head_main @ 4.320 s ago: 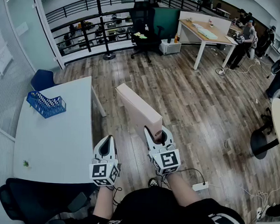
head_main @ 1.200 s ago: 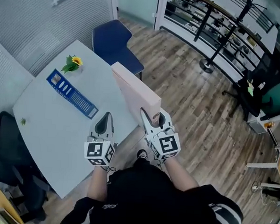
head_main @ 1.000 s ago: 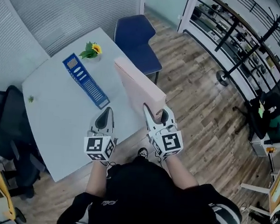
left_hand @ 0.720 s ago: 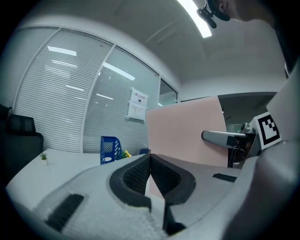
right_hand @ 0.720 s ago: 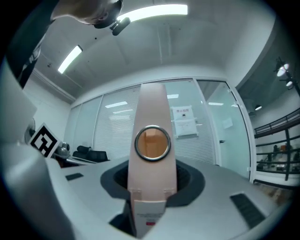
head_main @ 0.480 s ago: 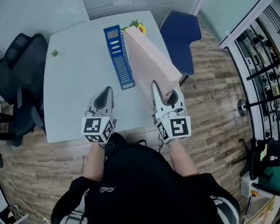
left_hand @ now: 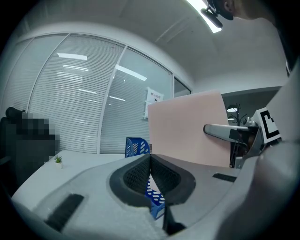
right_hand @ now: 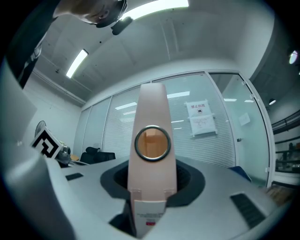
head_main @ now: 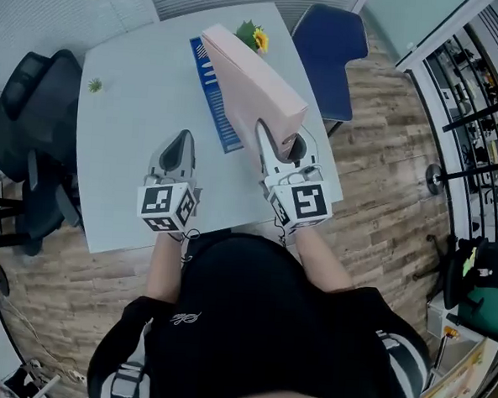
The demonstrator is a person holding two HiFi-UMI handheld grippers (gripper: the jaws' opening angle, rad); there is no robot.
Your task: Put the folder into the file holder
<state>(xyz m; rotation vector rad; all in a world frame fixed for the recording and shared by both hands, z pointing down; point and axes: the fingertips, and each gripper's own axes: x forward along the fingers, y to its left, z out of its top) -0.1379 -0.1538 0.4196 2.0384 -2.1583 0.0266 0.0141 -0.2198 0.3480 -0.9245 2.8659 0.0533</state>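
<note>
Firmly pinches the pink folder [head_main: 252,81] by its spine in the right gripper [head_main: 284,146], raised edge-up above the white table [head_main: 126,144], alongside the blue file holder [head_main: 217,108]; carries the left gripper [head_main: 179,143] pressed together, empty.

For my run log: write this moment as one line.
right gripper: shut on pink box folder | left gripper: shut, empty | blue plastic file holder: on white table, folder not yet inside

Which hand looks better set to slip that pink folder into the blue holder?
Right. The right tongs grip the pink folder by its spine, close by the blue file holder. The left tongs are closed and carry nothing.
</note>
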